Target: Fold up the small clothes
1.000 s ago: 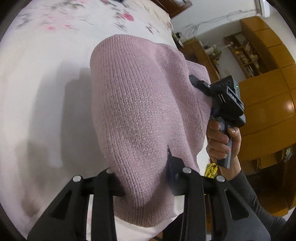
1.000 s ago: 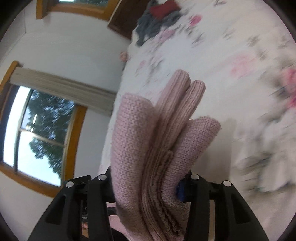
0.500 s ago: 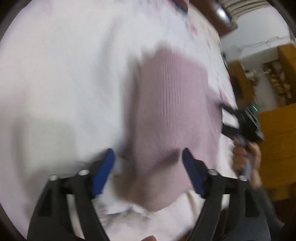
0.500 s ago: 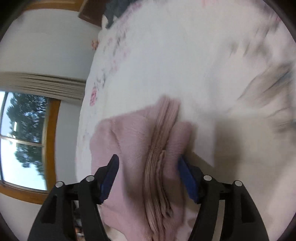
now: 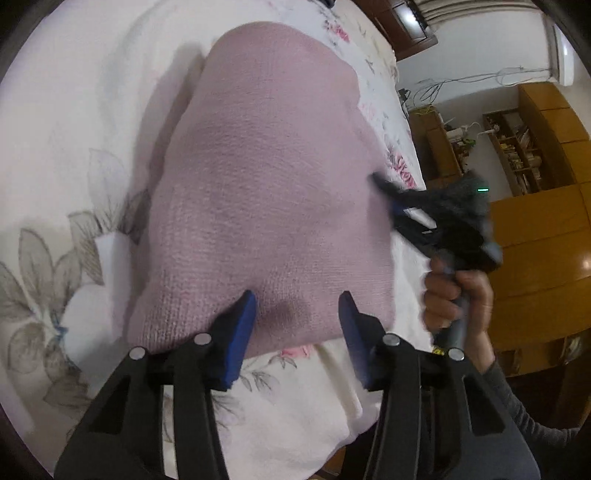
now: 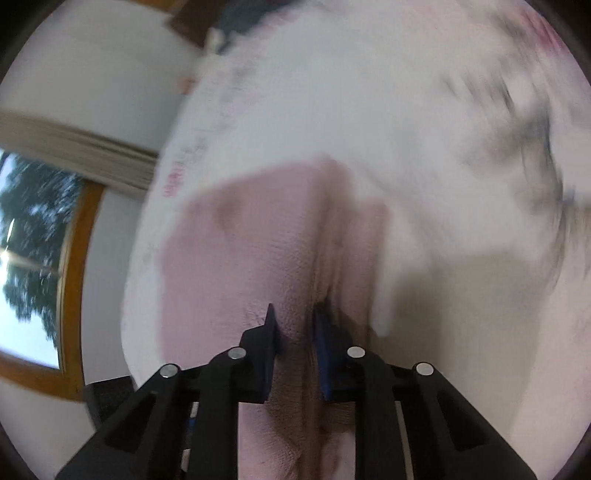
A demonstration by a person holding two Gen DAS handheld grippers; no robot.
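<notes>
A pink knitted sweater point(image 5: 266, 184) lies folded on the white flowered bedspread point(image 5: 74, 147). My left gripper point(image 5: 297, 306) is open, its blue pads point(image 5: 240, 332) straddling the sweater's near edge and holding nothing. In the left wrist view a hand point(image 5: 458, 295) holds the blurred right gripper point(image 5: 380, 181) at the sweater's right edge. The right wrist view is blurred: my right gripper point(image 6: 295, 321) has its jaws drawn close together on a ridge of the sweater point(image 6: 240, 258), which lies on the bedspread point(image 6: 369, 110).
Wooden wardrobes point(image 5: 535, 240) and a cluttered shelf point(image 5: 513, 147) stand beyond the bed's right side. A dark headboard point(image 5: 410, 29) is at the far end. A window point(image 6: 29, 258) with a wooden frame is left of the bed, and dark clothes point(image 6: 236, 18) lie far off.
The sweater went from hanging in both grippers to lying on the bed. Both grippers opened; the left stays open at the near edge, while the right has narrowed on a fold.
</notes>
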